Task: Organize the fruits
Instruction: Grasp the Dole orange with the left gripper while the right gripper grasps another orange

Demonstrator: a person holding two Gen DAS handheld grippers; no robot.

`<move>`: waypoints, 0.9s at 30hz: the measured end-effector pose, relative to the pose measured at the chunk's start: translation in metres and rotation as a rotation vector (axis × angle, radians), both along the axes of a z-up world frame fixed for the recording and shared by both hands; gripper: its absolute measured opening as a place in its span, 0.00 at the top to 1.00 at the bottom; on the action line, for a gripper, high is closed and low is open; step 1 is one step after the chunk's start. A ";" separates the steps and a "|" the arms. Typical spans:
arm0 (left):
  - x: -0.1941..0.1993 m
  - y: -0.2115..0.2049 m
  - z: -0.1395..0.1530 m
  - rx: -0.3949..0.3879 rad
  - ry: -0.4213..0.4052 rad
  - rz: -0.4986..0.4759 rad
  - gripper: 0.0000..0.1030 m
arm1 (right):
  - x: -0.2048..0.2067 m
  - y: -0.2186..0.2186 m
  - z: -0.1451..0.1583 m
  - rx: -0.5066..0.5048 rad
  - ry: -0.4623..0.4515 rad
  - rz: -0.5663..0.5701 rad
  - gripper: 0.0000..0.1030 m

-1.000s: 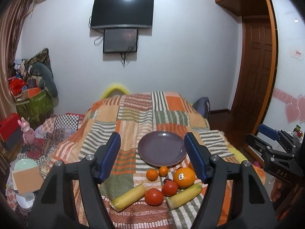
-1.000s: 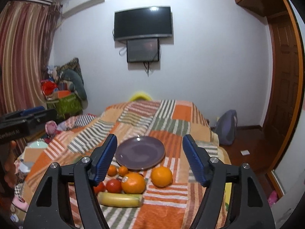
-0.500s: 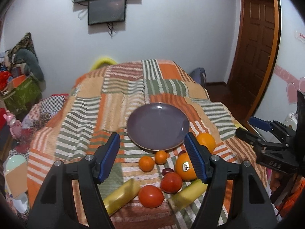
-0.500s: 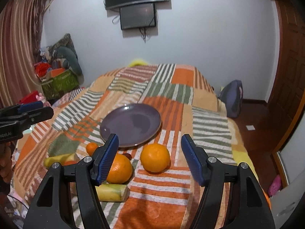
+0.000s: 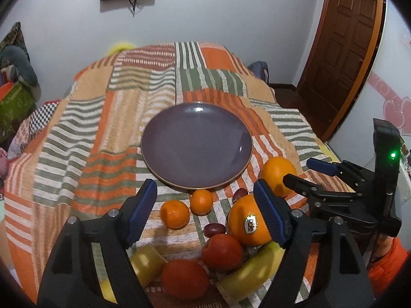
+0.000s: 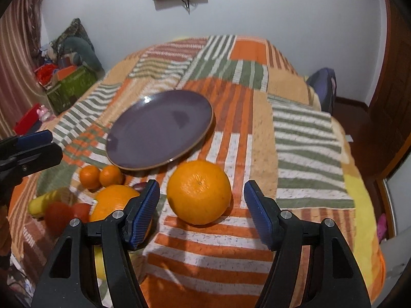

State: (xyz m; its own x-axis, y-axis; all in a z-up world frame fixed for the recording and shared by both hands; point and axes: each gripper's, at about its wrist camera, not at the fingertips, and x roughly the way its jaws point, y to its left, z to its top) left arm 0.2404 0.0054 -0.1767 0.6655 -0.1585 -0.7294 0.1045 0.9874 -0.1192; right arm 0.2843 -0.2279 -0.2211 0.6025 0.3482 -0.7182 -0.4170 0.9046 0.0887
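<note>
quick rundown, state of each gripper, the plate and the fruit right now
left gripper: open, holding nothing
right gripper: open, framing the lone orange, not touching it
purple plate: empty, flat on the blanket
lone orange: on the blanket, beside the plate
stickered orange: on the blanket, sticker facing the left wrist camera
two mandarins: side by side, just off the plate rim
tomatoes: on the blanket
bananas: lying flat

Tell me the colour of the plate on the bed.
The plate is a dull purple with a thin tan rim, seen best in the left wrist view.
</note>
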 end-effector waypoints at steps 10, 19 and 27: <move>0.012 -0.013 -0.020 0.022 0.061 -0.020 0.19 | 0.017 0.010 -0.020 -0.017 0.055 0.015 0.31; 0.015 -0.028 -0.027 0.027 0.119 -0.056 0.19 | 0.020 0.009 -0.027 -0.001 0.093 0.029 0.39; 0.012 -0.056 -0.032 0.047 0.148 -0.114 0.17 | 0.001 -0.017 -0.014 0.023 0.082 0.003 0.39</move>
State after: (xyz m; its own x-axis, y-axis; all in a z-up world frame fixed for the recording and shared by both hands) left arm 0.2523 -0.0506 -0.2084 0.5297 -0.1903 -0.8266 0.2009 0.9749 -0.0957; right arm 0.2851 -0.2451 -0.2347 0.5408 0.3673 -0.7567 -0.4105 0.9004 0.1437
